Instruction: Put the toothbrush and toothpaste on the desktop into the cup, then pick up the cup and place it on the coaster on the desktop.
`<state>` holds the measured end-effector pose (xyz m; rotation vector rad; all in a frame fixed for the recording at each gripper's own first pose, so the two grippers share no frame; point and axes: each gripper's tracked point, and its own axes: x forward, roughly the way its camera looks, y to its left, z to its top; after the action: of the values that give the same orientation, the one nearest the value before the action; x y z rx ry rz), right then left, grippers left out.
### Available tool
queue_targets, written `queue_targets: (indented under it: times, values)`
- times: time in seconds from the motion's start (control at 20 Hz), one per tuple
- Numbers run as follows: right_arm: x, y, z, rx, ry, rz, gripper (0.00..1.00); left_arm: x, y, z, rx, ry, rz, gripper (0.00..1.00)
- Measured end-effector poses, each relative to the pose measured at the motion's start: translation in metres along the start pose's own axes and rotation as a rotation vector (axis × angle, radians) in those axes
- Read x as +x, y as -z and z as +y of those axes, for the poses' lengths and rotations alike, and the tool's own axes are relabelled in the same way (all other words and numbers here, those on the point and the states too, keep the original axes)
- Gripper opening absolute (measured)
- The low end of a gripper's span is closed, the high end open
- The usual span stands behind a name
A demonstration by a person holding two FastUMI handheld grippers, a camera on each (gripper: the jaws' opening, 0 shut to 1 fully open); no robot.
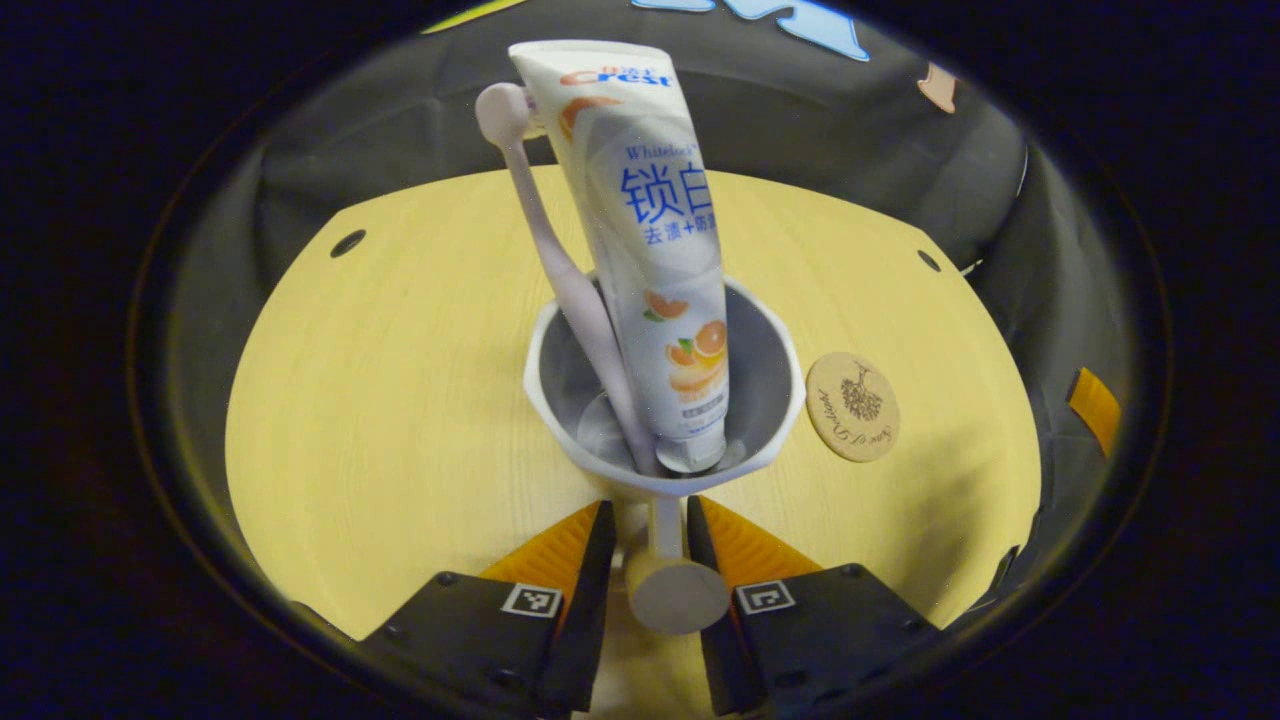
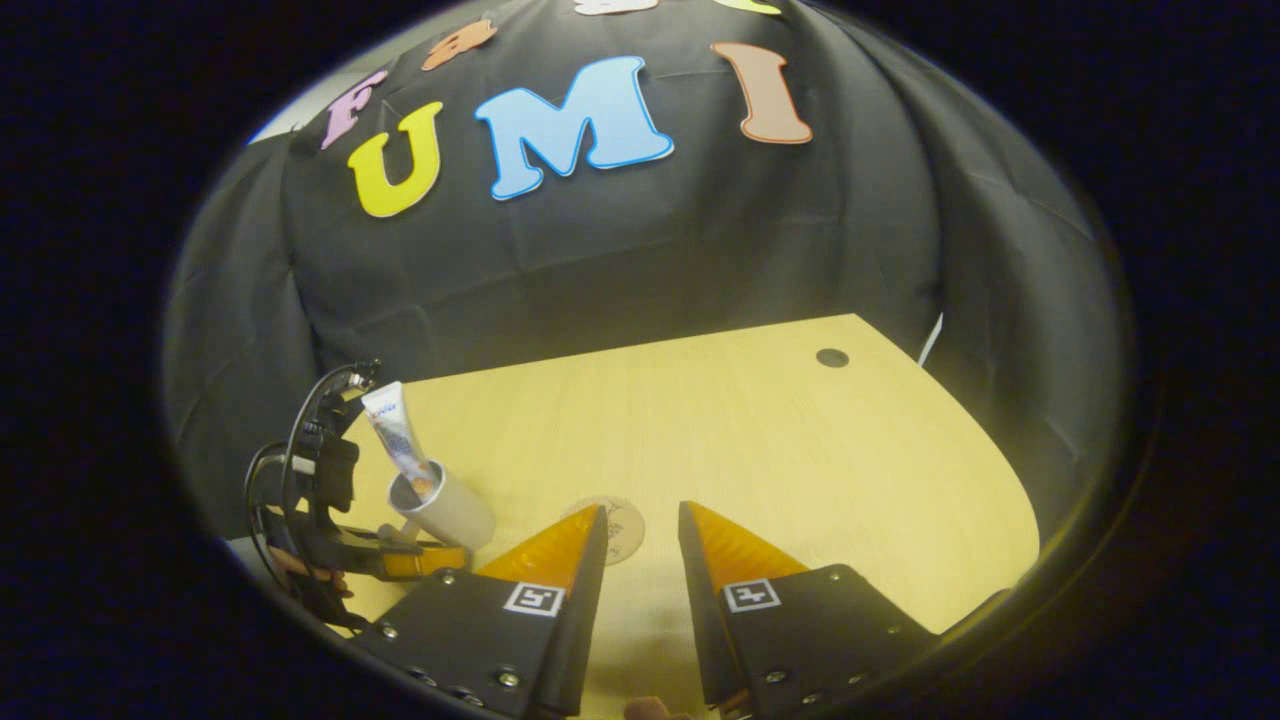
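Note:
A pale grey cup point(image 1: 762, 400) stands on the wooden desktop point(image 1: 400, 400). A white toothpaste tube point(image 1: 650, 250) and a pale toothbrush point(image 1: 560, 260) stick up out of it. My left gripper point(image 1: 650, 522) is shut on the cup's handle point(image 1: 672, 580). A round cork coaster point(image 1: 852, 406) lies just right of the cup. In the right gripper view the cup point(image 2: 452, 515) leans at the far left with the left gripper point(image 2: 400, 555) on it. The coaster point(image 2: 622, 525) peeks out between the tips of my right gripper point(image 2: 640, 525), which is open and holds nothing, above the desktop.
Black cloth walls close in the desktop on all sides. Small round holes sit near the desk's corners point(image 1: 347, 243) point(image 2: 831, 357). Bare wood stretches left of the cup and to the right of the coaster.

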<state>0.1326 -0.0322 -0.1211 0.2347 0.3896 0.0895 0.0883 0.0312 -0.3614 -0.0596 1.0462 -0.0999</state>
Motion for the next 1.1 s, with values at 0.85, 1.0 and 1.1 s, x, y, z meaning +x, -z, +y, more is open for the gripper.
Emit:
queue_targets:
  times: [0.85, 1.0, 1.1]
  values:
    - [-0.014, 0.002, -0.032, 0.044, 0.006, 0.011, 0.41, 0.008, -0.009, -0.034, 0.075, -0.032, -0.119, 0.28]
    - [-0.016, 0.002, -0.038, 0.055, 0.011, 0.011, 0.43, 0.003, -0.016, -0.042, 0.099, -0.032, -0.161, 0.29]
    - [-0.016, 0.003, -0.041, 0.067, 0.009, 0.014, 0.43, 0.0, -0.021, -0.046, 0.129, -0.039, -0.172, 0.28]
